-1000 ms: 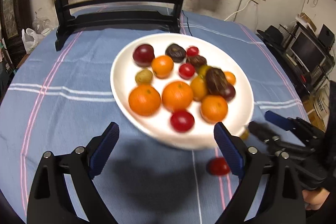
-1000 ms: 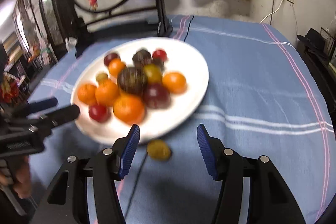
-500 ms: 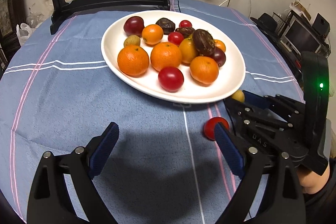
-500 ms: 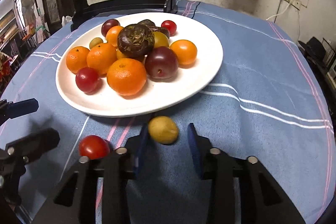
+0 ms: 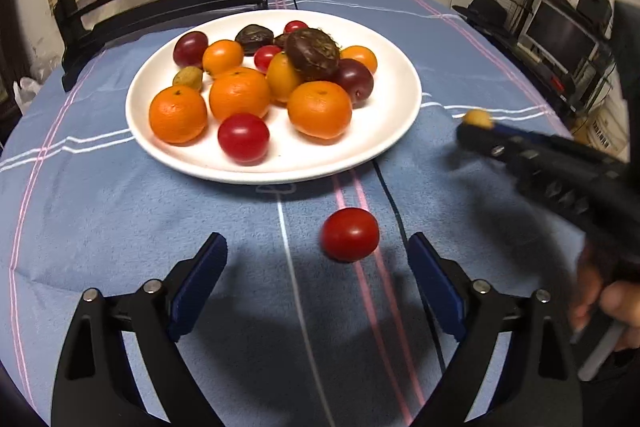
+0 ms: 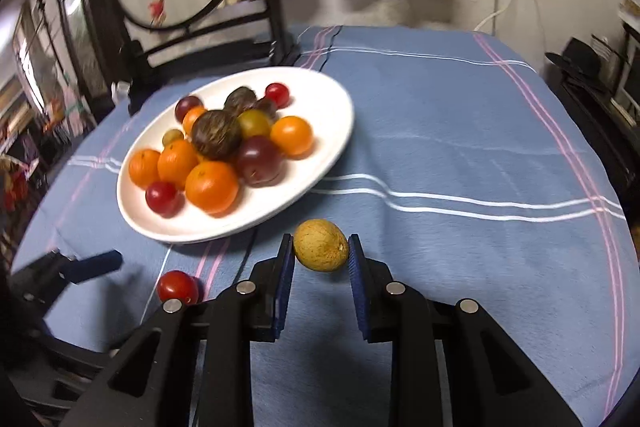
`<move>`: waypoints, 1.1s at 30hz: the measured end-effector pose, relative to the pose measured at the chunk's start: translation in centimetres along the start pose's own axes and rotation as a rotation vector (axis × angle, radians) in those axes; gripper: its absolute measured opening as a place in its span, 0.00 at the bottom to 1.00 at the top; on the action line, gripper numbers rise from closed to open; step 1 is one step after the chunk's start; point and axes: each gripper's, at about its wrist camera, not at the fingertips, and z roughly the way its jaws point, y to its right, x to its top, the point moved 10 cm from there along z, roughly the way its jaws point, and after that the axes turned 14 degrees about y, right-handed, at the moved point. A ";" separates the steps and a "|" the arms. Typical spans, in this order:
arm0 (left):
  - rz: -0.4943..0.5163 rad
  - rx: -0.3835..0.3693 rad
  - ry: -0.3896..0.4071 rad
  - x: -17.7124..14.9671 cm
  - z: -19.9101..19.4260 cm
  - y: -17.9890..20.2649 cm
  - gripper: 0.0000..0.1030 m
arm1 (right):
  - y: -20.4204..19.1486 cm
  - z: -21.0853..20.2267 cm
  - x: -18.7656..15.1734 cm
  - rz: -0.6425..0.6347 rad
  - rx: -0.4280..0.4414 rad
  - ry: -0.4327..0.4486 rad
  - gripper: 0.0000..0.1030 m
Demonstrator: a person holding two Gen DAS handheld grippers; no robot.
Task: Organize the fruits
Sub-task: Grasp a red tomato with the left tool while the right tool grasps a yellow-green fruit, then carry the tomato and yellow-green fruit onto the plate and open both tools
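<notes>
A white plate (image 5: 400,115) on the blue tablecloth holds several oranges, red tomatoes, dark plums and brown fruits. A loose red tomato (image 5: 350,235) lies on the cloth just ahead of my left gripper (image 5: 318,263), which is open and empty. My right gripper (image 6: 320,251) is shut on a small yellow-brown fruit (image 6: 320,245) and holds it above the cloth, right of the plate (image 6: 336,131). In the left wrist view the held fruit (image 5: 476,118) shows at the right gripper's tip. The red tomato (image 6: 177,287) also shows in the right wrist view.
A dark wooden stand with a round embroidered screen (image 5: 160,3) stands at the table's far edge behind the plate. Shelves with a monitor (image 5: 560,35) are off the table to the right. The left gripper's fingertip (image 6: 96,261) shows at the lower left of the right wrist view.
My right gripper closed on the yellow-brown fruit and lifted it off the cloth. My left gripper shifted so the loose red tomato now lies between its open fingers.
</notes>
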 end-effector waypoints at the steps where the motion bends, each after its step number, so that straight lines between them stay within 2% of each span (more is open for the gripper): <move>1: 0.010 0.002 -0.003 -0.1 0.2 0.2 0.69 | 0.2 -0.1 0.0 0.007 0.000 -0.001 0.27; 2: 0.020 -0.002 -0.012 -0.2 0.5 0.4 0.61 | 0.4 -0.1 0.0 0.011 0.001 -0.002 0.27; 4: 0.021 -0.018 -0.036 -0.6 1.2 0.7 0.55 | 0.4 -0.1 0.0 0.012 0.005 0.000 0.27; 6: 0.026 -0.018 -0.023 -0.5 1.4 0.7 0.52 | 0.0 -0.1 -0.1 0.002 0.015 0.000 0.27; 8: 0.041 -0.035 -0.012 -0.3 1.5 1.1 0.36 | -0.4 -0.1 -0.1 -0.007 0.022 -0.001 0.27; 10: 0.049 -0.042 -0.008 -0.2 1.4 1.4 0.30 | -0.7 0.0 -0.2 -0.014 0.029 -0.003 0.27; 15: 0.030 -0.049 0.005 0.2 0.4 0.8 0.30 | -1.2 -0.1 -0.4 -0.019 0.042 -0.004 0.27; 20: -0.001 -0.053 0.052 2.8 -1.6 -1.0 0.30 | -2.7 -1.0 1.0 -0.024 0.080 0.035 0.27; 25: -0.008 0.017 0.092 6.6 -1.5 -3.8 0.30 | -4.4 -0.3 3.5 -0.051 0.095 0.064 0.26; 30: -0.035 0.090 0.107 9.5 0.4 -6.6 0.29 | -6.2 2.3 6.3 -0.101 0.085 0.076 0.26; 33: -0.063 0.107 0.096 10.6 1.8 -7.7 0.29 | -6.7 3.7 7.2 -0.103 0.077 0.077 0.26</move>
